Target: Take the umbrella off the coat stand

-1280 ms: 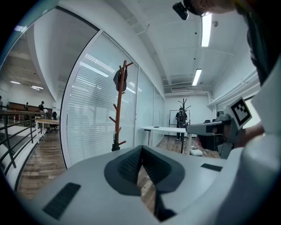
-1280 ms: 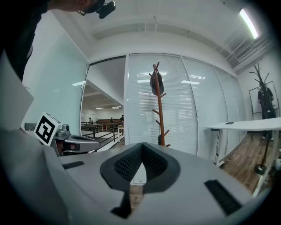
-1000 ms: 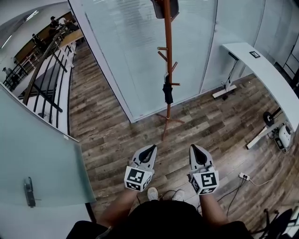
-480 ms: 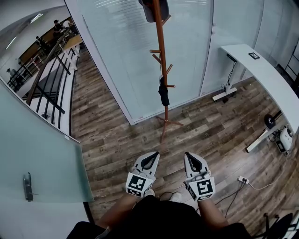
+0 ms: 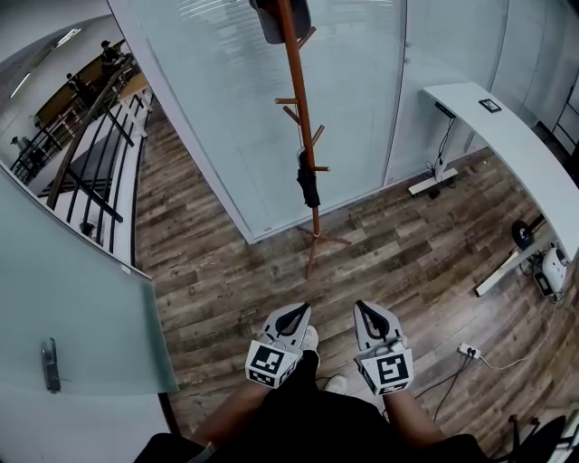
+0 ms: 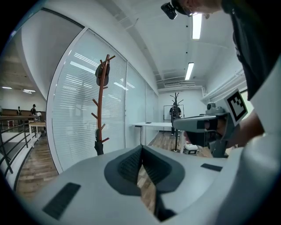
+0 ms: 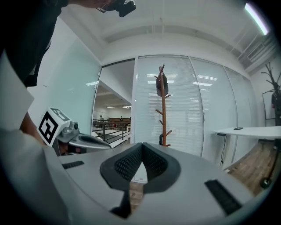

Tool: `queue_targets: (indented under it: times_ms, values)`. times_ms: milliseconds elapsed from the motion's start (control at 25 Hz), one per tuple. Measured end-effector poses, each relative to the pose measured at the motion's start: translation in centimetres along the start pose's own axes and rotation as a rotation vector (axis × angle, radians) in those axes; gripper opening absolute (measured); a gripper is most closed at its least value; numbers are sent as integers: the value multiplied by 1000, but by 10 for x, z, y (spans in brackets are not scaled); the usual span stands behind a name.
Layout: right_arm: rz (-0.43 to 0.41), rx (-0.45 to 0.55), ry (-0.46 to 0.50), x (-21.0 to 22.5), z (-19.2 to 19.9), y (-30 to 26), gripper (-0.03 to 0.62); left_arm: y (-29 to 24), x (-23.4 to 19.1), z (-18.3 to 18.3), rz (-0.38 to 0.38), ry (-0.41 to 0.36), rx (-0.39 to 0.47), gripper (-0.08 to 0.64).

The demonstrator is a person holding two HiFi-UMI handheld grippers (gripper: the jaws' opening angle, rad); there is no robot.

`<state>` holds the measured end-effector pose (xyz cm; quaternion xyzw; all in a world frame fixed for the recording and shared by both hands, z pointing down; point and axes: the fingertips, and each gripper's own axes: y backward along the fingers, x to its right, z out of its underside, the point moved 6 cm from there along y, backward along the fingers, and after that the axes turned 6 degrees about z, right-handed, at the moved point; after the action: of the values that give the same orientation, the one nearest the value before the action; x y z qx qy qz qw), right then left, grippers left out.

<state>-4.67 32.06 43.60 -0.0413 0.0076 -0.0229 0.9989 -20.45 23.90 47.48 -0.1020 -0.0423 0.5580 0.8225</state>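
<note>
A brown wooden coat stand rises in front of a frosted glass wall. A small black folded umbrella hangs from a low peg on it, and a dark bag hangs at the top. My left gripper and right gripper are held side by side low in the head view, well short of the stand, both shut and empty. In the left gripper view the stand and umbrella lie left of the shut jaws. From the right gripper, the stand is just right of centre.
A white desk runs along the right wall, with a wheeled device and a power strip on the wooden floor. A glass door with a handle stands at the left. Beyond it runs a black railing.
The coat stand has slid left in the head view and now shows more of its height. Both grippers have shifted a little and stay shut; a shoe now shows under the left one.
</note>
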Motion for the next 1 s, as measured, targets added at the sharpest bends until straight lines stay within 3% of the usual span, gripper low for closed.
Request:
queue_targets:
  times_ms: [240,440,720,1000]
  values:
    - [7,-11,-9,26,-6,-46,6,-34,-28,-2,12,-9,-4,12]
    - [-20,-24,54,36,-14,-99,6,-62,-77,-19,6,-29,16,12]
    - [6,-47,23,47,-16,-172,6,-96,-143,-26,13,-5,18,12]
    - [-9,-58,50,43,-19,-228,5,-115,-189,-30,34,25,43,12]
